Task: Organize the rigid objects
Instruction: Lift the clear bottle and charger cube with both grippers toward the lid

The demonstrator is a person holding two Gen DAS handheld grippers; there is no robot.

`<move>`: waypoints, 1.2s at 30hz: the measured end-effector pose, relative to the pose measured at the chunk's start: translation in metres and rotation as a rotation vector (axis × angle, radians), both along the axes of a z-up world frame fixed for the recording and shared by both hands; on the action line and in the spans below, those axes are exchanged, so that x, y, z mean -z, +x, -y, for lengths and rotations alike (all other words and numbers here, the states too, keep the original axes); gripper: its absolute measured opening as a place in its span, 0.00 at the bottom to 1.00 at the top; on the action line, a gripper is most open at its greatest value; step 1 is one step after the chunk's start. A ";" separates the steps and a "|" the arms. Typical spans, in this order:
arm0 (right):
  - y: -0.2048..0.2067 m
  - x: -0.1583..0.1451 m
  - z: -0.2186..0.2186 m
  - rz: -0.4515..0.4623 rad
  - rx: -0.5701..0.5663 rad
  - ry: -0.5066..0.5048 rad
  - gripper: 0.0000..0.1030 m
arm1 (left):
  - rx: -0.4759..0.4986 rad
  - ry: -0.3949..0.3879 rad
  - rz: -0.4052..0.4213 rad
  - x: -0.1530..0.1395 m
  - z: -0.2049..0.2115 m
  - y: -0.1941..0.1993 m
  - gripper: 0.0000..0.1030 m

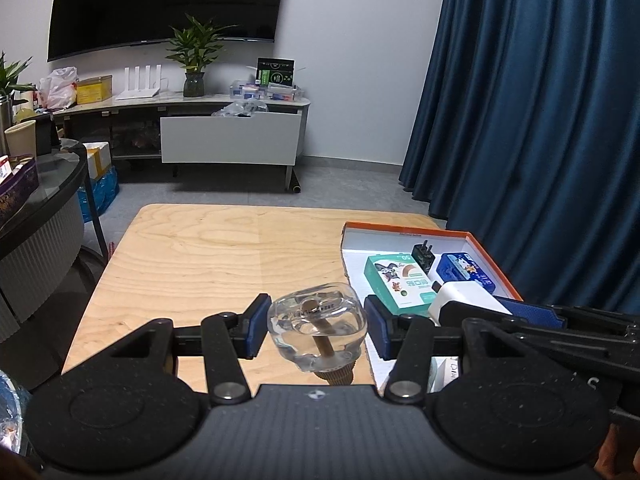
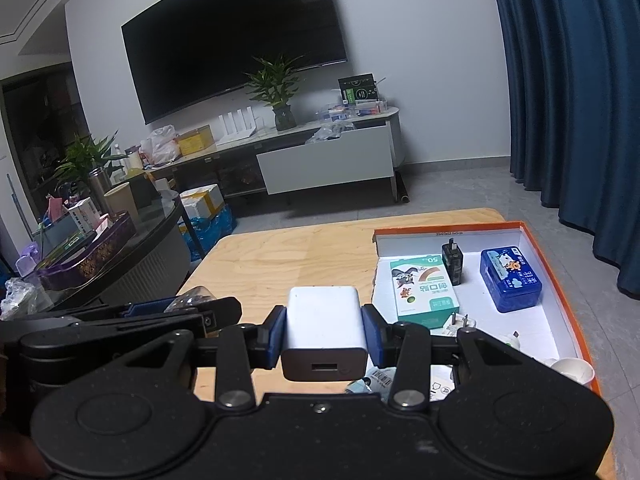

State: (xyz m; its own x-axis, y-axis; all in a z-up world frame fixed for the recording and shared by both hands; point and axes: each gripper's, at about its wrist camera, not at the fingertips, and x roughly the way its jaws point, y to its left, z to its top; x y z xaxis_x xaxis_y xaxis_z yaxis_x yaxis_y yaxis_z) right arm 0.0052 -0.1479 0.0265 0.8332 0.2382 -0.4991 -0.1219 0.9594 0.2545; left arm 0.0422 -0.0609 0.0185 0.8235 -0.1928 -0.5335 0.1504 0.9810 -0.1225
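Observation:
My left gripper (image 1: 316,326) is shut on a clear glass knob with a brass stem (image 1: 318,328), held above the wooden table (image 1: 200,256). My right gripper (image 2: 325,330) is shut on a white USB charger (image 2: 325,332), held beside the orange-rimmed white tray (image 2: 560,288). The charger also shows in the left wrist view (image 1: 464,298), just right of the knob. In the tray lie a green plaster box (image 2: 424,294), a black plug adapter (image 2: 453,262) and a blue box (image 2: 510,278).
A paper cup (image 2: 572,370), a white plug (image 2: 460,322) and small packets lie at the tray's near end. A dark round side table (image 2: 100,264) with clutter stands to the left. Blue curtains (image 2: 568,100) hang on the right. A TV cabinet (image 2: 320,152) stands behind.

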 end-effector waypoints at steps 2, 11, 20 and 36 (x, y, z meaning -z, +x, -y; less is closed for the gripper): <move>-0.001 0.000 0.002 0.003 0.004 0.001 0.48 | 0.004 -0.001 0.002 0.000 0.001 -0.001 0.50; -0.008 -0.003 0.013 0.011 0.029 0.002 0.48 | 0.029 -0.008 0.004 -0.002 0.010 0.000 0.50; -0.011 -0.004 0.027 0.017 0.058 0.006 0.48 | 0.063 -0.014 0.005 -0.003 0.020 0.000 0.50; -0.011 0.000 0.046 0.007 0.105 0.017 0.48 | 0.097 -0.013 -0.008 -0.002 0.028 0.007 0.50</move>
